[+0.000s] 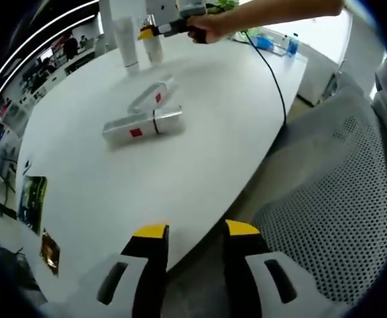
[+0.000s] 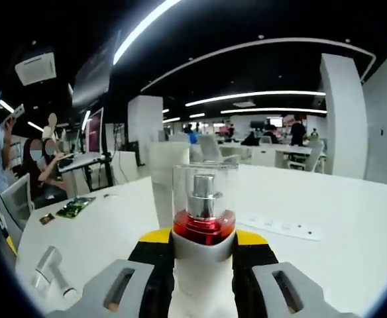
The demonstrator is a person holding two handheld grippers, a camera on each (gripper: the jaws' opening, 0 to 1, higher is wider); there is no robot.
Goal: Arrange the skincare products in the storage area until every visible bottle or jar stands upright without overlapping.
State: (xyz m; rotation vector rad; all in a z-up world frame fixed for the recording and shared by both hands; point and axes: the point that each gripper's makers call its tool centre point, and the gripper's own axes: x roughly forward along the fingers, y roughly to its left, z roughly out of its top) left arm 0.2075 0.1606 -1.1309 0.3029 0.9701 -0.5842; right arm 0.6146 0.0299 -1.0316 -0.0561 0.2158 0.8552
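Two clear bottles with red labels lie on their sides on the white table [image 1: 200, 159]: one [image 1: 142, 126] nearer, one [image 1: 152, 96] just behind it. A white tube [image 1: 126, 41] stands upright at the far end. Beside it, a hand holds my right gripper [image 1: 150, 31] against a standing white bottle [image 1: 154, 50]. In the right gripper view that bottle [image 2: 203, 218] has a clear cap, a red collar and a white body, and my right gripper [image 2: 203, 235] is shut on it. The tube [image 2: 167, 179] stands behind it. My left gripper [image 1: 193, 232] hangs open over the table's near edge.
A grey mesh chair [image 1: 339, 218] sits at the table's right. A black cable [image 1: 273, 79] runs across the table's far side. A green packet [image 1: 32, 199] and a small brown one [image 1: 50, 252] lie at the left edge. People sit at a desk [image 2: 41, 165].
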